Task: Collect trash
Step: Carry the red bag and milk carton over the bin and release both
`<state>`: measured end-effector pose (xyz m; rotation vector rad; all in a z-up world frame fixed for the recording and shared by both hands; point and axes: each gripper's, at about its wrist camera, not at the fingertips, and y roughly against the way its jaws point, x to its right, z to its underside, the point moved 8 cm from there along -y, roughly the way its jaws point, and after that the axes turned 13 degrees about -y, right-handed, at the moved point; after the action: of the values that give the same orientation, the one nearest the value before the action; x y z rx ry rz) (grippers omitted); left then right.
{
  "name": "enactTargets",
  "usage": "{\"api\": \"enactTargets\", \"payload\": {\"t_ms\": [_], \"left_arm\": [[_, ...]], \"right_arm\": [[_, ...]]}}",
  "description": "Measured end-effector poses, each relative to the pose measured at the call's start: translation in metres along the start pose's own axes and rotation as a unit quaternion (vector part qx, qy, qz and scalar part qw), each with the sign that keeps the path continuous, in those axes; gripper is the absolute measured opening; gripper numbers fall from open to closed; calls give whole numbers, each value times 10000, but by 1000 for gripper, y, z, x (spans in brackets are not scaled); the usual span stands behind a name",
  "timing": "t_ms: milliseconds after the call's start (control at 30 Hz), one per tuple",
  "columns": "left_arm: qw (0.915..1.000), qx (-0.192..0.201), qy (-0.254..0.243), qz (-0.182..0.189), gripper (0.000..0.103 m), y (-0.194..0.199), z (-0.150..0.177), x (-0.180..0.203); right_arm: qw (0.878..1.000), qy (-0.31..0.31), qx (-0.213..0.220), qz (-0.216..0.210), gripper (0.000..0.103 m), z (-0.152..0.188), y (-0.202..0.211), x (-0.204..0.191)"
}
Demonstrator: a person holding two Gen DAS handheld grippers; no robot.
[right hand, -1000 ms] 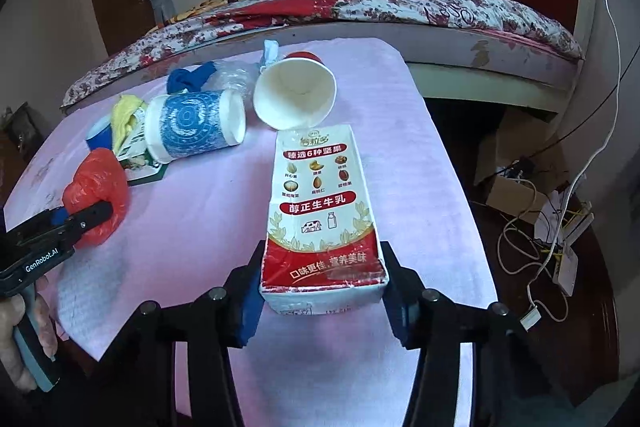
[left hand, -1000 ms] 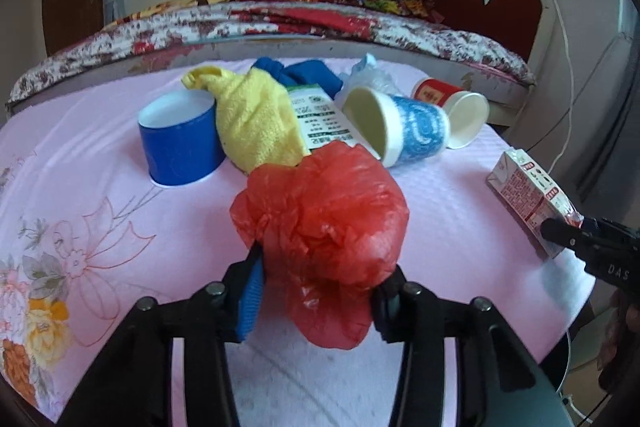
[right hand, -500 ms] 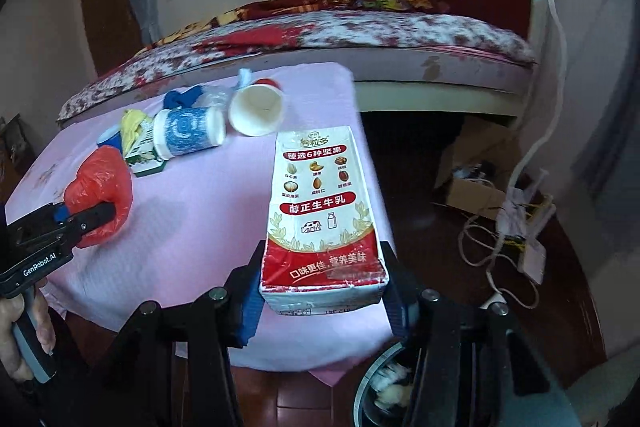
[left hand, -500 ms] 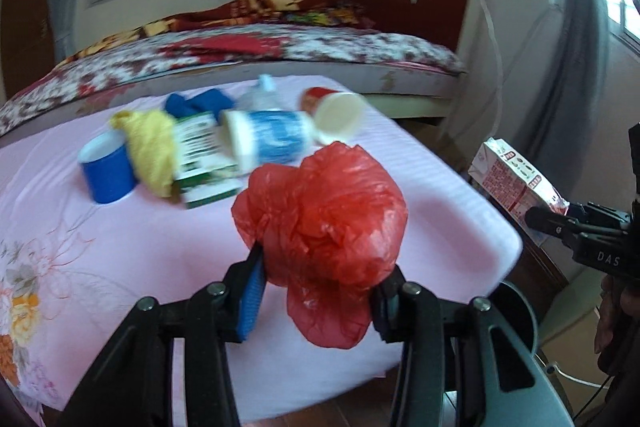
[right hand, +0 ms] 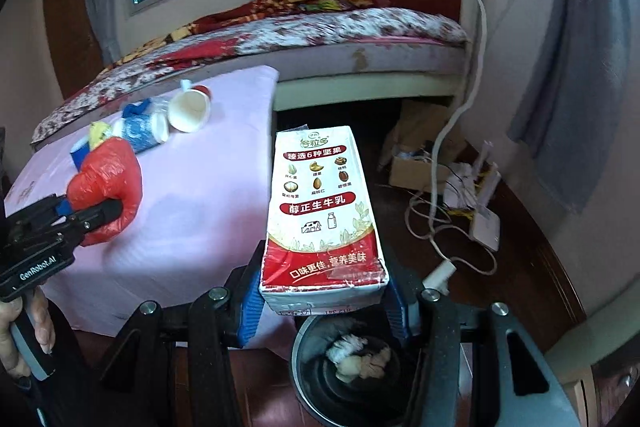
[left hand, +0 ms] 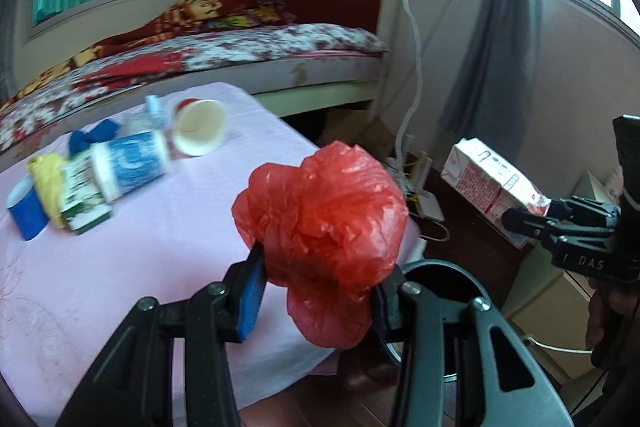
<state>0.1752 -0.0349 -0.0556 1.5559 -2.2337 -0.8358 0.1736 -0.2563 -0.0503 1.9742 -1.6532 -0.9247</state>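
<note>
Left gripper [left hand: 316,291] clamps crumpled red plastic bag [left hand: 320,223]; right gripper [right hand: 324,301] clamps red-white milk carton [right hand: 320,211], bottom dented

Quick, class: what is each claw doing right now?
Left claw: closed on the red plastic bag.
Right claw: closed on the milk carton.

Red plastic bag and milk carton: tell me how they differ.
The red plastic bag is a crumpled, shapeless wad; the milk carton is a rigid printed box. The left gripper holds the bag, the right gripper the carton. Both are clamped between jaws near the bin.
</note>
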Motion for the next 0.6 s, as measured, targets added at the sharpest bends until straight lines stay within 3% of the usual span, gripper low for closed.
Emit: {"api": "enactTargets", "payload": {"t_ms": [300, 600], "left_arm": [[9956, -81, -642, 682, 45, -19, -2, 84], [9809, -660, -1152, 1421, 45, -58, 19, 145]], "right_arm": [[9985, -158, -261, 455, 53, 35, 8, 59], [9943, -163, -731, 760, 53, 79, -3, 102]]}}
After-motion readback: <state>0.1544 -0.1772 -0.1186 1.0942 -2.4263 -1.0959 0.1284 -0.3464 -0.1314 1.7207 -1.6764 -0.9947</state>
